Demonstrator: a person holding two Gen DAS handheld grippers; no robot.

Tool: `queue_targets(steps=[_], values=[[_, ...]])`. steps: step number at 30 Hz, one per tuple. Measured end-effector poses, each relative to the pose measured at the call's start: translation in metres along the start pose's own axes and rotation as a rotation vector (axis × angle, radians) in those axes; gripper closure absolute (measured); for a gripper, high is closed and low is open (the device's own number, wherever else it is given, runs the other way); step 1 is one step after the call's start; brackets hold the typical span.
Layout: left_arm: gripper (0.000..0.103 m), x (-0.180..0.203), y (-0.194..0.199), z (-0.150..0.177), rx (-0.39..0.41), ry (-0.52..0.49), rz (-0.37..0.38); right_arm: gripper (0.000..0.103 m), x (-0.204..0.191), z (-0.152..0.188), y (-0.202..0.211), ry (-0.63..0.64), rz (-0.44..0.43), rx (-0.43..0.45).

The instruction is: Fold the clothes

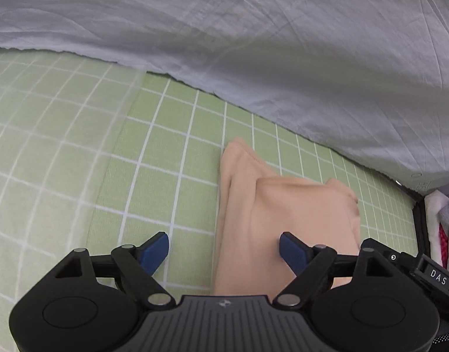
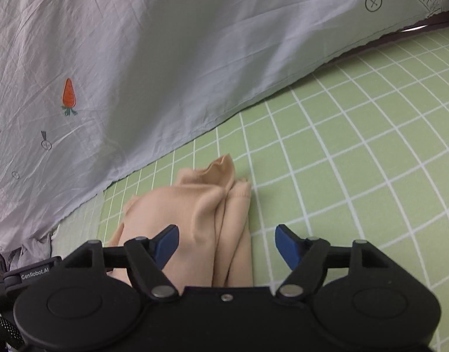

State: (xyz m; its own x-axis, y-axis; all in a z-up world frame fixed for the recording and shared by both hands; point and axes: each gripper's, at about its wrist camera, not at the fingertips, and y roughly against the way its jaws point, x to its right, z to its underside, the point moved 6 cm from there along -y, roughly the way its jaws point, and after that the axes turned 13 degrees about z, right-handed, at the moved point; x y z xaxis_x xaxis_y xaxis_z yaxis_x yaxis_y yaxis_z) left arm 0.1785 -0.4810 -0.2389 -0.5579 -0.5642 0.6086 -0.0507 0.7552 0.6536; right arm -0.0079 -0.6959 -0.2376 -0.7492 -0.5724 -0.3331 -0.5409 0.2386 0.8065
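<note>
Your left gripper (image 1: 224, 249) hangs over the bed with its 2 blue pads wide apart and nothing pressed between them. The peach garment (image 1: 283, 220) lies folded on the green checked sheet (image 1: 165, 146) below; from the left wrist view its left edge runs up between the pads, the right pad sits over the cloth and the left pad (image 1: 155, 250) sits over bare sheet. You cannot tell whether either pad touches the fabric.

Your right gripper (image 2: 226, 248) is also spread wide, gripping nothing. From the right wrist view the peach garment (image 2: 195, 214) lies under the left pad and the gap, while the right pad (image 2: 287, 246) is over bare green checked sheet (image 2: 341, 161). The garment's narrow end, with a stitched hem, points away from you toward the pale quilt (image 2: 165, 58).

That pale quilt (image 1: 253, 44), printed with an orange carrot (image 2: 69, 95) and small line drawings, lies rumpled across the far side of the bed, just beyond the garment and not touching it. At the right edge of the left wrist view, white, grey and pink fabric (image 1: 441, 228) shows past the edge of the bed
</note>
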Motion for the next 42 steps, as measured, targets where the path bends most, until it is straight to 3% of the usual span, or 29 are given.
queue_targets(steps=[4, 9, 11, 12, 13, 14, 17, 25, 32, 38, 42], values=[[0.012, 0.002, -0.003, 0.005, 0.034, 0.018, 0.05, 0.023, -0.005, 0.016, -0.004, -0.044, -0.035, -0.015], [0.017, 0.011, -0.011, 0.011, 0.039, 0.049, 0.147, 0.024, -0.022, 0.015, -0.01, -0.028, -0.09, -0.015], [0.025, 0.013, -0.013, 0.016, 0.04, 0.088, 0.183, 0.044, -0.026, 0.015, -0.016, -0.039, -0.15, -0.059], [0.034, 0.011, -0.013, 0.02, 0.044, 0.126, 0.196, 0.048, -0.026, 0.016, -0.017, -0.06, -0.167, -0.071], [0.048, 0.01, -0.012, 0.024, 0.047, 0.164, 0.21, 0.058, -0.024, 0.019, -0.018, -0.085, -0.196, -0.088], [0.055, 0.008, -0.011, 0.028, 0.051, 0.202, 0.224, 0.067, -0.023, 0.021, -0.019, -0.11, -0.226, -0.104], [0.062, 0.006, -0.005, 0.041, 0.055, 0.289, 0.255, 0.073, -0.018, 0.03, -0.013, -0.174, -0.284, -0.134], [0.066, 0.037, 0.057, 0.105, 0.016, 0.276, 0.243, 0.074, 0.002, 0.072, 0.065, -0.262, -0.333, -0.176], [0.066, 0.068, 0.11, 0.166, 0.032, 0.293, 0.223, 0.074, 0.021, 0.114, 0.134, -0.247, -0.348, -0.177], [0.066, 0.091, 0.131, 0.215, 0.068, 0.314, 0.241, 0.074, 0.041, 0.143, 0.183, -0.176, -0.354, -0.155], [0.066, 0.102, 0.127, 0.25, 0.039, 0.339, 0.26, 0.074, 0.069, 0.165, 0.204, -0.181, -0.319, -0.162]])
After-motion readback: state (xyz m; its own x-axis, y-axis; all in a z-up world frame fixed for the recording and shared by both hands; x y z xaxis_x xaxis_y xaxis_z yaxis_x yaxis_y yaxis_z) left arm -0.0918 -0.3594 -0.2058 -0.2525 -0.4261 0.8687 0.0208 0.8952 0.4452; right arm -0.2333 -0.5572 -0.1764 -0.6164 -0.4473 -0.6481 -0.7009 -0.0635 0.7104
